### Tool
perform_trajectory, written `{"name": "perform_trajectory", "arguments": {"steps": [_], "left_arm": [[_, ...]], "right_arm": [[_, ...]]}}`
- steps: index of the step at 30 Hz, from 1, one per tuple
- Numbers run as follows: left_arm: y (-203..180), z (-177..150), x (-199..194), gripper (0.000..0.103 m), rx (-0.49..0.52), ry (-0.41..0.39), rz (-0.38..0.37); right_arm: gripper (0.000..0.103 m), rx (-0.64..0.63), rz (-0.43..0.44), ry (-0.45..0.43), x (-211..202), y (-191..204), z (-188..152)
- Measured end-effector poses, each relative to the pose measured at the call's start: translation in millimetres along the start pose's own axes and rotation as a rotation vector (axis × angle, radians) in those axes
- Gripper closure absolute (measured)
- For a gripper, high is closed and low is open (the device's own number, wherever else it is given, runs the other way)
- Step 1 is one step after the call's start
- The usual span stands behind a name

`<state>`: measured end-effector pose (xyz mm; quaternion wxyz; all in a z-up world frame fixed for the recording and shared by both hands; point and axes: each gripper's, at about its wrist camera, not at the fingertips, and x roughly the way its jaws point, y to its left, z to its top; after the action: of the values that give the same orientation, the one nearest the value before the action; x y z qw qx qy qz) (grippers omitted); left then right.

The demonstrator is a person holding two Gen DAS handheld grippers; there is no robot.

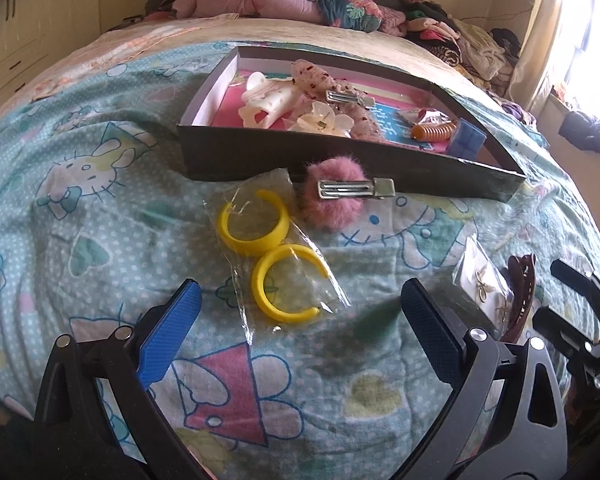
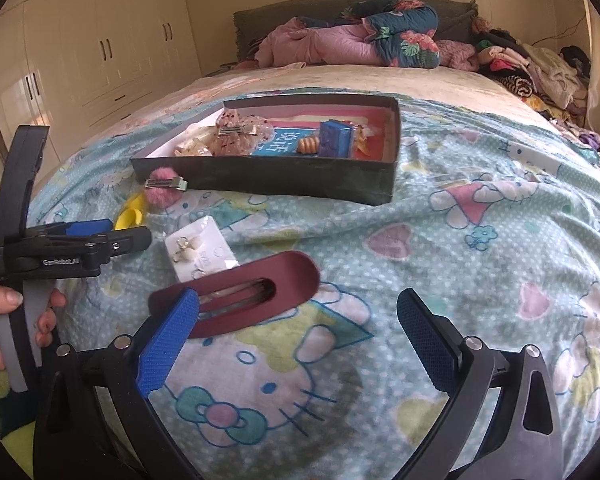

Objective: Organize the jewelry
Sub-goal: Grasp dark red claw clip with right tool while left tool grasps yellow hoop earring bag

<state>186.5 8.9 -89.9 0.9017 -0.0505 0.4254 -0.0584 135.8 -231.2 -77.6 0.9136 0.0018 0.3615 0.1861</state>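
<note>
Bedspread point(image 1: 100, 240) with cartoon cat print carries everything. Dark shallow box point(image 1: 340, 160) sits mid-bed toward the headboard side, holding a white claw clip point(image 1: 266, 100), a spotted bow clip point(image 1: 340, 92), an orange spiral tie point(image 1: 432, 131) and a blue block point(image 1: 470, 140). Pink fluffy clip point(image 1: 334, 196) lies touching the box's near wall, at its left end in the right wrist view. Just nearer, bagged yellow hoop earrings point(image 1: 272, 260). Toward the bed's right side, a carded earring pair point(image 2: 200, 254) lies beside a maroon oval hair clip point(image 2: 252, 296).

Left gripper point(image 1: 300, 312) spread wide, fingers released, nothing between them; the yellow hoops lie just ahead. Right gripper point(image 2: 300, 328) also spread, fingers released, grasping nothing; its left finger point(image 2: 168, 340) overlaps the maroon clip's near end, contact unclear.
</note>
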Motion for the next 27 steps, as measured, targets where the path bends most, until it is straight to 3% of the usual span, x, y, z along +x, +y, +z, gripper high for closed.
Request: {"name": "perform_trajectory", "arguments": {"steps": [8, 10, 12, 13, 15, 21, 27], "left_arm": [[5, 19, 14, 0.013, -0.055, -0.012, -0.022], [3, 22, 17, 0.026, -0.048, -0.011, -0.018], [0, 22, 16, 0.057, -0.029, -0.019, 0.005], [0, 22, 16, 0.062, -0.024, -0.019, 0.005], [2, 22, 14, 0.063, -0.019, -0.024, -0.005], [-3, 19, 7, 0.065, 0.014, -0.035, -0.027], [-2, 13, 0, 0.065, 0.025, -0.032, -0.058]], "right_arm": [[0.007, 0.149, 0.071, 0.091, 19, 3, 6], [0.019, 0.167, 0.075, 0.087, 22, 3, 7], [0.035, 0.196, 0.107, 0.085, 24, 2, 10], [0.038, 0.207, 0.117, 0.082, 25, 2, 12], [0.052, 0.208, 0.123, 0.065, 24, 0, 15], [0.078, 0.23, 0.147, 0.041, 20, -17, 19], [0.08, 0.253, 0.179, 0.066, 18, -23, 19]]}}
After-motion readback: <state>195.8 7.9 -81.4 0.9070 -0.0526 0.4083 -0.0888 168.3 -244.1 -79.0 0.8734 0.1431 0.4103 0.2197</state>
